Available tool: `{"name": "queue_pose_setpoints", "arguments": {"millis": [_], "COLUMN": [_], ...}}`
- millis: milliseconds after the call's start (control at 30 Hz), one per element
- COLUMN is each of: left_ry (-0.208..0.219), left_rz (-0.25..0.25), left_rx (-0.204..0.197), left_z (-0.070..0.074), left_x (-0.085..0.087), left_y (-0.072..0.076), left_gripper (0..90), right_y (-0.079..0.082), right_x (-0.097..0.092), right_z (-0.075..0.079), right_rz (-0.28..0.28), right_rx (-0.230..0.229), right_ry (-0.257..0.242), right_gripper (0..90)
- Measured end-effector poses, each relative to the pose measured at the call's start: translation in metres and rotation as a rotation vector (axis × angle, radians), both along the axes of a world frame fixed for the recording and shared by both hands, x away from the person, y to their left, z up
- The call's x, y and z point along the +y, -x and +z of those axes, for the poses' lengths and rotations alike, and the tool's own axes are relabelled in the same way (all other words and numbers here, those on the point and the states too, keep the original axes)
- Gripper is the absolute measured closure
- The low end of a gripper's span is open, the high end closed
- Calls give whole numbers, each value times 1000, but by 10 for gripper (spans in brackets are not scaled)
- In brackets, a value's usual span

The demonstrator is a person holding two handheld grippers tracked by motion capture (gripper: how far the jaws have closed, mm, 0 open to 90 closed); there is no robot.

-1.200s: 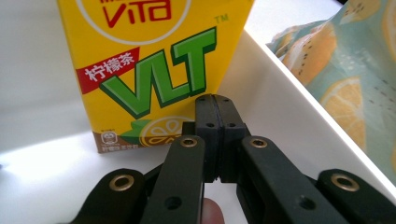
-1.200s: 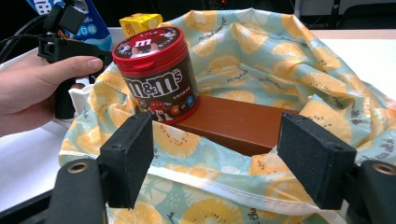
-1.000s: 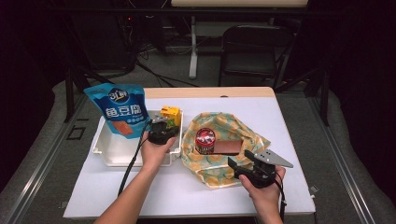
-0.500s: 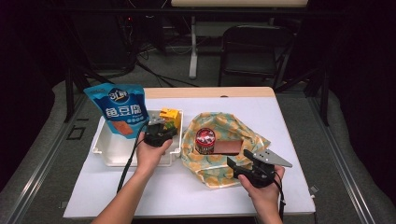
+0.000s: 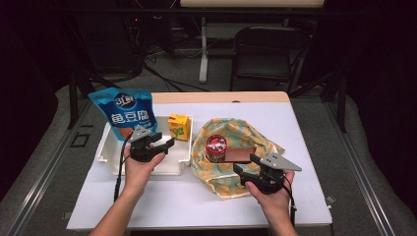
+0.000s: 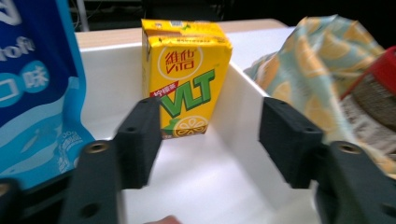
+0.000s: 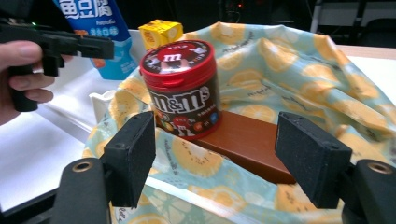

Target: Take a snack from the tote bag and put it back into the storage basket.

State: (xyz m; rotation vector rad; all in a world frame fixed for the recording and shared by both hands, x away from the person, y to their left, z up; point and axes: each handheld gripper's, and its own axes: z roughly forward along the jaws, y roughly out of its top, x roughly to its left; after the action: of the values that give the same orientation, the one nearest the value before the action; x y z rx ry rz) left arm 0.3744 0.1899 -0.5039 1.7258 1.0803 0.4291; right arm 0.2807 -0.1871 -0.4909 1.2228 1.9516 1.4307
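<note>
left tongs [image 5: 164, 143] in the high view: jaws just opened, nothing between them, pulled back toward 7 o'clock from the yellow juice carton [image 5: 178, 126], which stands upright in the white tray [image 5: 147, 167] at its 1 o'clock corner, beside the blue snack pouch [image 5: 126, 112]. that reads as a release, so the carton is placed. right tongs [image 5: 250, 165] sit at 5 o'clock on the counter [image 5: 196, 206], wide and empty, aimed at the candy jar [image 5: 216, 147] on the lemon-print cloth [image 5: 231, 184].

left gripper view: pads wide, carton [image 6: 187, 84] at 12 o'clock, clear of both, tray wall [image 6: 243, 126] right.

right gripper view: jaws wide, jar [image 7: 180, 88] at 11 o'clock, brown block [image 7: 247, 142] beside it; likely next pick.
</note>
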Motion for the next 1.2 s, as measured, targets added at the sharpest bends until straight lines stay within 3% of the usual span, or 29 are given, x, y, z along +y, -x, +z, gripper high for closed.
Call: {"name": "queue_pose_setpoints", "arguments": {"millis": [100, 233, 400, 700, 1200], "left_ry": [33, -1, 22, 43, 33], "left_rz": [-24, -64, -98, -123, -152], "left_rx": [1, 10, 13, 27, 11], "left_z": [2, 2, 0, -6, -5], "left_x": [4, 2, 1, -2, -9], "left_y": [10, 22, 32, 40, 46], "left_gripper": [288, 159, 76, 0, 0], "right_y": [-4, -12, -20, -39, -67], "right_x": [5, 15, 25, 44, 65], "right_z": [1, 0, -3, -7, -17], "right_rz": [24, 60, 94, 96, 93], "right_rx": [5, 9, 21, 32, 53], "right_ry": [10, 23, 38, 66, 97], "right_gripper": [277, 261, 233, 193, 197]}}
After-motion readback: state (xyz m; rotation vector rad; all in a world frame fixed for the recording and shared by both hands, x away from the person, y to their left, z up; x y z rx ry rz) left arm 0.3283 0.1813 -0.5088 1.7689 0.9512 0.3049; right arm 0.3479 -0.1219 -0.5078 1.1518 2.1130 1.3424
